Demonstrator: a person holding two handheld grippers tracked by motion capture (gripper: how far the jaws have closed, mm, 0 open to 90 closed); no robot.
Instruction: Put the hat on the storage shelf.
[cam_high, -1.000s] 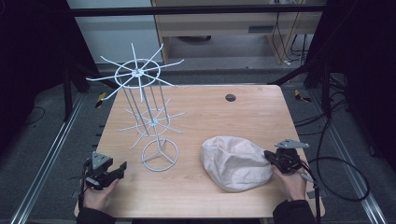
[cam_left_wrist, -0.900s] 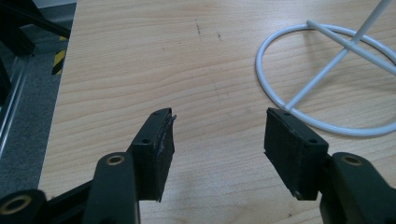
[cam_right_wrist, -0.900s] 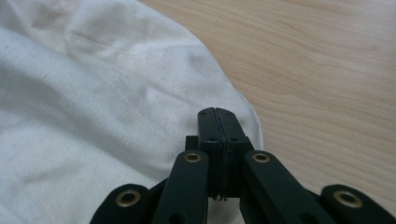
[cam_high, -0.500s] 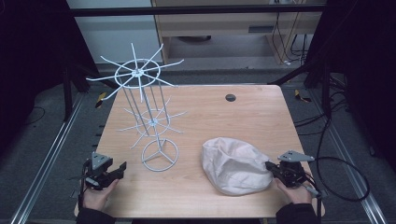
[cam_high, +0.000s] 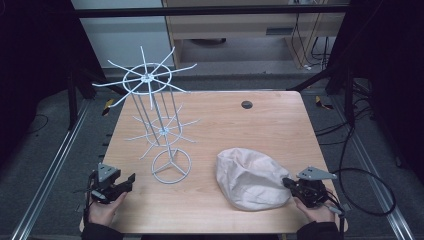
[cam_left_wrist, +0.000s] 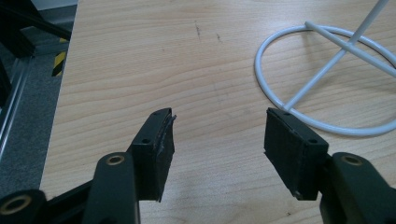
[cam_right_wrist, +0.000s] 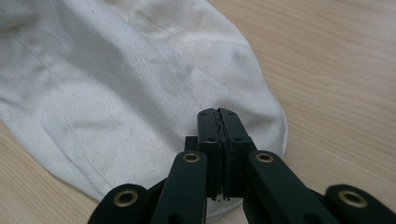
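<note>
A pale cream cloth cap (cam_high: 250, 177) lies on the front right of the wooden table (cam_high: 270, 125). My right gripper (cam_high: 287, 182) sits at the cap's right edge. In the right gripper view its pads are together over the cap (cam_right_wrist: 140, 84), and I see no cloth between the right gripper's (cam_right_wrist: 219, 114) tips. Its jaws have just eased apart by a hair but still look shut. A white wire rack (cam_high: 150, 80) with spoked tiers stands at centre left on a ring base (cam_high: 171, 166). My left gripper (cam_high: 131, 179) rests open at the front left, empty (cam_left_wrist: 217, 135), near the ring base (cam_left_wrist: 280, 88).
A small black round disc (cam_high: 246, 104) lies near the table's far edge. Metal rails run along the floor on both sides, and a cable loops on the floor at the right. The rack's thin arms spread out wide over the left half of the table.
My right gripper has drawn back toward the table's front edge along the cap's right side. The cap, the rack and the left gripper have stayed put.
</note>
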